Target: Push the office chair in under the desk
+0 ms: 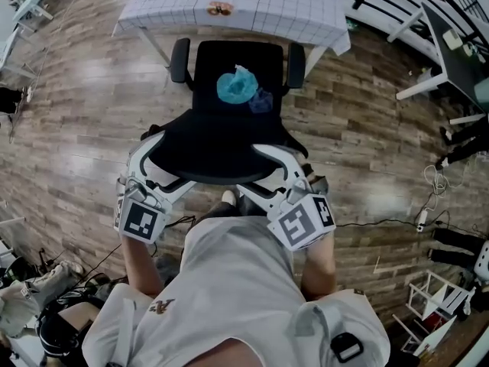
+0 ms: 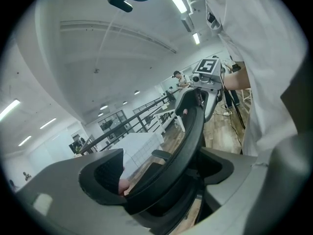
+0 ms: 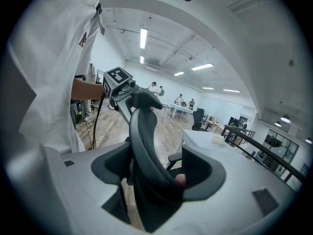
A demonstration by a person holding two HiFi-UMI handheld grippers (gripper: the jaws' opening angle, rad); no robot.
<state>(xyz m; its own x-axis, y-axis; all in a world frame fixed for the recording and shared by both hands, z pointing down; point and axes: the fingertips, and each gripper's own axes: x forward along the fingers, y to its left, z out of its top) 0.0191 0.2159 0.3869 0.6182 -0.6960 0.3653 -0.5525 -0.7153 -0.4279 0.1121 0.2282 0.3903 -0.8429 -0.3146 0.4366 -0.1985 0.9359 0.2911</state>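
The office chair [image 1: 229, 61] stands facing the desk [image 1: 290, 10]. The front edge of the seat is just at the hem of the checked cloth and not under it. A crumpled teal thing [image 1: 235, 86] lies on the seat. The left gripper [image 1: 168, 163] and right gripper [image 1: 267, 173] each clamp the top rim of the backrest [image 1: 214, 150], one at each end. A wooden floor [image 1: 92, 113] lies all around.

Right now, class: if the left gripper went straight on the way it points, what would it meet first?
The office chair's backrest: its edge sits between the left gripper's fingers. Beyond lies the seat, then likely the desk.
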